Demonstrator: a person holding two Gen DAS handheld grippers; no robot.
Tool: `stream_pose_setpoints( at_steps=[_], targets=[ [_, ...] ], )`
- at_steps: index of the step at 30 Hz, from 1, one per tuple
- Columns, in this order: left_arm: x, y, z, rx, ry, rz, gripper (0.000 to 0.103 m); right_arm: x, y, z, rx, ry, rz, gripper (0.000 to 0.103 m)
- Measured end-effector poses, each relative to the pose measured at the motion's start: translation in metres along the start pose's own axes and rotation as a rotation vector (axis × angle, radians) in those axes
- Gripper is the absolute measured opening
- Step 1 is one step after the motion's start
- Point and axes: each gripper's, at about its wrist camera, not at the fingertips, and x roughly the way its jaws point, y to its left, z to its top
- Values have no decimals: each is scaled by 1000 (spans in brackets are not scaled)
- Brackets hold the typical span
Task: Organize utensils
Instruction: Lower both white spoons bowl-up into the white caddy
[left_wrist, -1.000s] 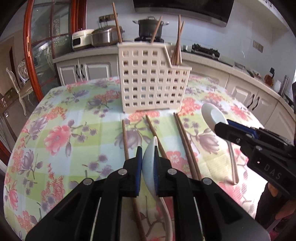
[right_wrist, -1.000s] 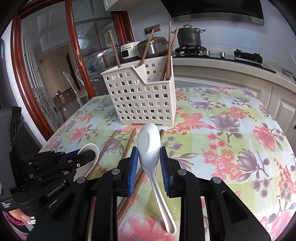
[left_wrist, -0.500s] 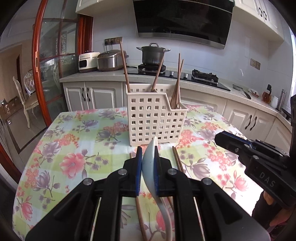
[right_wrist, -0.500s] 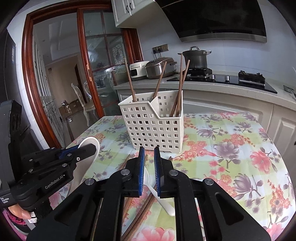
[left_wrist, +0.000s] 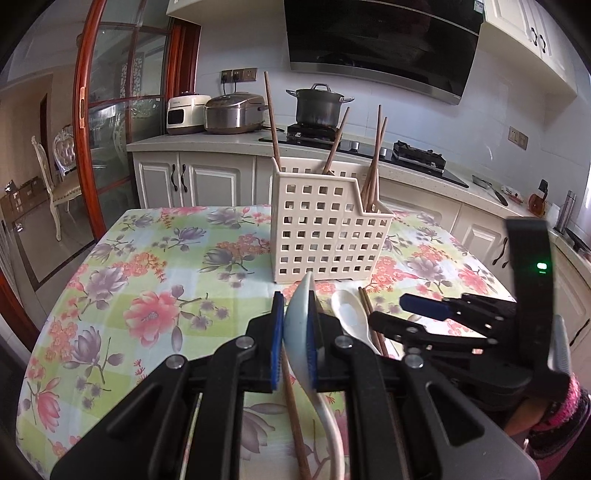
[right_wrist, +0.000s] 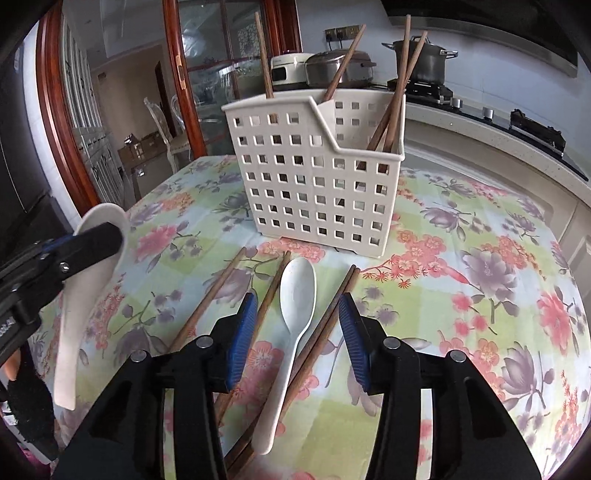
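Note:
My left gripper (left_wrist: 295, 332) is shut on a white ceramic spoon (left_wrist: 300, 325), held edge-on above the table; it also shows at the left of the right wrist view (right_wrist: 90, 266). My right gripper (right_wrist: 297, 332) is open, its jaws either side of a second white spoon (right_wrist: 293, 317) lying on the floral tablecloth; that spoon also shows in the left wrist view (left_wrist: 351, 317). A cream perforated utensil basket (right_wrist: 317, 173) stands behind with several wooden chopsticks (right_wrist: 391, 96) upright in it. More chopsticks (right_wrist: 218, 295) lie on the cloth around the spoon.
The round table (left_wrist: 129, 277) has a floral cloth. Behind it runs a kitchen counter (left_wrist: 221, 140) with rice cookers, a pot on the hob and cabinets. A red-framed glass door (left_wrist: 85, 147) and a chair stand at the left.
My right gripper has opened and dropped back over the second spoon, which lies on the table. My left gripper keeps its spoon and has drawn back a little from the basket.

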Motion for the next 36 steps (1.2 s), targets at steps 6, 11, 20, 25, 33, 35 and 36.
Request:
stream_pose_setpoints(
  at_steps=[6, 11, 20, 25, 33, 35, 36],
  targets=[
    [18, 7, 1, -15, 20, -6, 11, 35, 0, 15, -44, 71, 17, 44],
    [29, 9, 4, -17, 30, -2, 11, 59, 0, 22, -67, 122, 28, 36],
    [37, 12, 4, -23, 40, 5, 11, 62, -7, 22, -31, 109, 25, 11],
    [34, 10, 9, -25, 24, 0, 11, 31, -8, 28, -5, 17, 43, 11],
    [24, 0, 41, -5, -56, 4, 11, -14, -13, 52, 4, -173, 15, 11],
    [24, -2, 49, -1, -70, 4, 11, -19, -15, 58, 10, -194, 7, 11],
    [24, -3, 55, -1, -78, 3, 11, -21, -16, 61, 13, -204, 2, 11]
  ],
)
